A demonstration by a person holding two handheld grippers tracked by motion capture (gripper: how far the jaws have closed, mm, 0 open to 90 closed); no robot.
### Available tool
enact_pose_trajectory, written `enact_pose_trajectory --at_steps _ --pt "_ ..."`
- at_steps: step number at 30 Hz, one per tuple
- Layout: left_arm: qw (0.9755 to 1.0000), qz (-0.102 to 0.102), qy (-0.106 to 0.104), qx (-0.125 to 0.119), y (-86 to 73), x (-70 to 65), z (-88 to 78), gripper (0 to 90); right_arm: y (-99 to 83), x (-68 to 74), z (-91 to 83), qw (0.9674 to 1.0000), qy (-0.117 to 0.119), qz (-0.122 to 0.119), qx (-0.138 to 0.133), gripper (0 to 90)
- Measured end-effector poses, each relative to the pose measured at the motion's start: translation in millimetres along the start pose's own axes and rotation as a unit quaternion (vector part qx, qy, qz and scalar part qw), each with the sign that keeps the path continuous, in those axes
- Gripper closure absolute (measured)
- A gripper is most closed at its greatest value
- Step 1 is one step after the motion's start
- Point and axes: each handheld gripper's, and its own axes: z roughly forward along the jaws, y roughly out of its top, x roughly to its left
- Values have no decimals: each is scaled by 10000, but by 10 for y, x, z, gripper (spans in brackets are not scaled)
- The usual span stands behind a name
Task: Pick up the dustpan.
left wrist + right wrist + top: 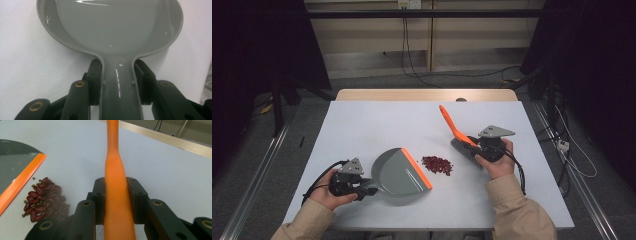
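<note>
Two hand-held grippers work on a white surface (362,125) in a dark room.
Left hand-held gripper (362,186) clamps the dustpan (399,172) handle; right hand-held gripper (473,144) clamps the brush (454,127). Right gripper view shows green bits among beans (46,198) beside the dustpan's orange lip.

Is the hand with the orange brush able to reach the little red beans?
Probably yes. The right tool grips the orange-handled brush beside the pile of red beans, with only bare white table between them.

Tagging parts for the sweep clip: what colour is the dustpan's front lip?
Orange, on a grey dustpan; the lip shows best in the high view.
</note>
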Motion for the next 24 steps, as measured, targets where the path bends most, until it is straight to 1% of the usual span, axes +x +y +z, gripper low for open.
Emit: enact_pose_trajectory --at_steps 4,6,8,9,10,12,14,15,17,18,20,21,22,24 --pt "10000 81 -37 32 19 -26 29 629 21 40 -7 10000 -22 -69 66 705" --pt "9999 84 -65 15 20 -40 47 629 28 46 -17 10000 19 -25 90 700" --pt "9999 81 -60 12 22 -48 61 629 47 48 -36 10000 -26 -22 70 689" --pt "9999 90 -65 15 26 -52 63 629 64 51 -50 10000 -48 -58 53 689" --pt "9999 123 -75 52 28 -53 64 629 84 56 -62 9999 -77 -74 72 689" --pt "9999 99 -89 13 33 -67 78 629 108 63 -73 9999 -66 -66 130 698" --pt "9999 109 -110 34 40 -81 93 628 110 62 -66 9998 -47 -21 199 697" --pt "9998 159 -127 49 45 -79 100 628 107 61 -62 9996 -67 -23 270 697" --pt "9998 118 -153 5 53 -88 114 628 91 51 -54 9993 -94 5 358 697" --pt "9998 144 -161 -5 61 -90 122 628 87 49 -52 9992 -105 41 382 700" --pt "9997 149 -176 1 68 -93 134 628 80 50 -56 9992 -117 65 374 710" --pt "9997 181 -184 26 71 -91 139 628 78 53 -63 9991 -147 120 388 711" --pt "9997 134 -190 3 71 -96 149 628 79 58 -65 9990 -160 154 395 712" --pt "9997 135 -188 12 70 -95 155 628 73 82 -66 9990 -153 155 390 713"
